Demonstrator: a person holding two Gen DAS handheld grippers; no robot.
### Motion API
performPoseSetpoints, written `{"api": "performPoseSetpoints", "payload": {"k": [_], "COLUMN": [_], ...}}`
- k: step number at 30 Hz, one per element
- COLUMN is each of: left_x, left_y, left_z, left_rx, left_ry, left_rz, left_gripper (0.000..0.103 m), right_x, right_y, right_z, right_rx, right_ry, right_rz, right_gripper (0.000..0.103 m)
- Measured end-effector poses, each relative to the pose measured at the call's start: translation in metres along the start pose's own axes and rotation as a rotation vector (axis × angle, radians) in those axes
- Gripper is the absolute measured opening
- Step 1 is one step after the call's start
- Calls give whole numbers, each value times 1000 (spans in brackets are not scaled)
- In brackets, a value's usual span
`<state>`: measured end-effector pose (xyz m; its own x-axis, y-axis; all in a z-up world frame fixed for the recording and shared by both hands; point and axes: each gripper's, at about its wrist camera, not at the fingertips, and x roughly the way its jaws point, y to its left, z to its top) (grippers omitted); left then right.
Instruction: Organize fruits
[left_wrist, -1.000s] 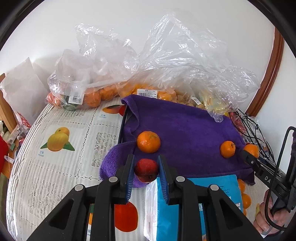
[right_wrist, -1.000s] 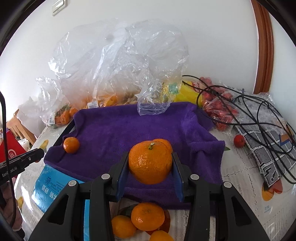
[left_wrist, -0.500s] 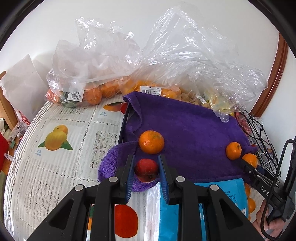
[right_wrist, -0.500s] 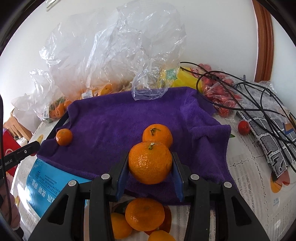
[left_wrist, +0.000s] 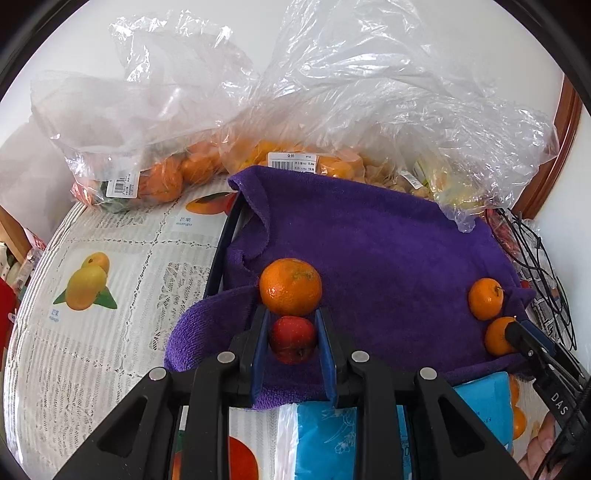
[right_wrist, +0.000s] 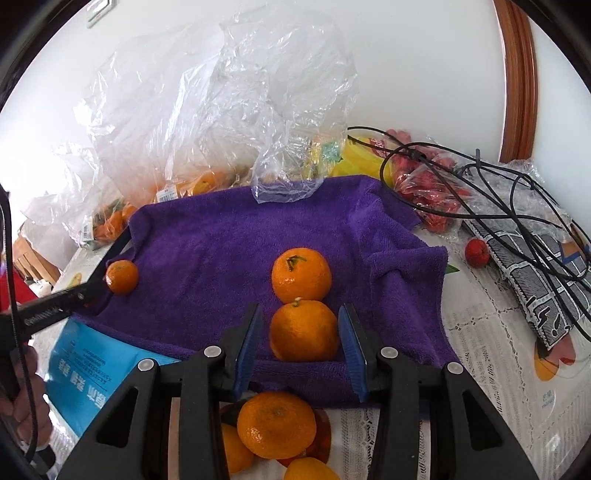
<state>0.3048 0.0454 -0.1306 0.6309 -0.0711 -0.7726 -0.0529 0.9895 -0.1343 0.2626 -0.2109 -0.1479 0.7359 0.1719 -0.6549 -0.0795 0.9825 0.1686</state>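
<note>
A purple towel lies on the table. My left gripper is shut on a small red fruit, low over the towel's near left corner. Just beyond its tips lies an orange. My right gripper stands over the towel's near edge. An orange rests on the cloth between its pads, with a thin gap at the left pad. Another orange lies right behind it. A third orange sits at the towel's left, by the left gripper.
Clear plastic bags with oranges crowd the back by the wall. A blue packet lies at the towel's near left. Several oranges are piled under my right gripper. Black cables, a bag of red fruits and a loose red fruit are on the right.
My left gripper has carried the red fruit forward and down, up to the orange on the towel. The orange in my right gripper has sunk from between the pads onto the cloth.
</note>
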Motion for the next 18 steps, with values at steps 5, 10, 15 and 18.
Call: {"api": "performPoseSetpoints", "payload": {"k": [5,10,15,18], "left_x": [4,7,8,6], "left_y": [5,2,2,3], "left_z": [2,1,0,0], "left_rx": [-35,-22,-29,-37], "left_ry": [31,65,68,59], "left_rz": [-27,-37,-39,-35], "left_gripper": [24,24,24,25], "right_x": [-7,-4,-7,-9], "right_y": [6,7,4,3], "right_z": [-1,-3,-3,-3], "right_rx": [-29,-27,-9,-10], "right_ry": [-31,-21,-34,-40], "right_rz": [-18,-20,-21,-19], "right_gripper": [43,43,43,44]}}
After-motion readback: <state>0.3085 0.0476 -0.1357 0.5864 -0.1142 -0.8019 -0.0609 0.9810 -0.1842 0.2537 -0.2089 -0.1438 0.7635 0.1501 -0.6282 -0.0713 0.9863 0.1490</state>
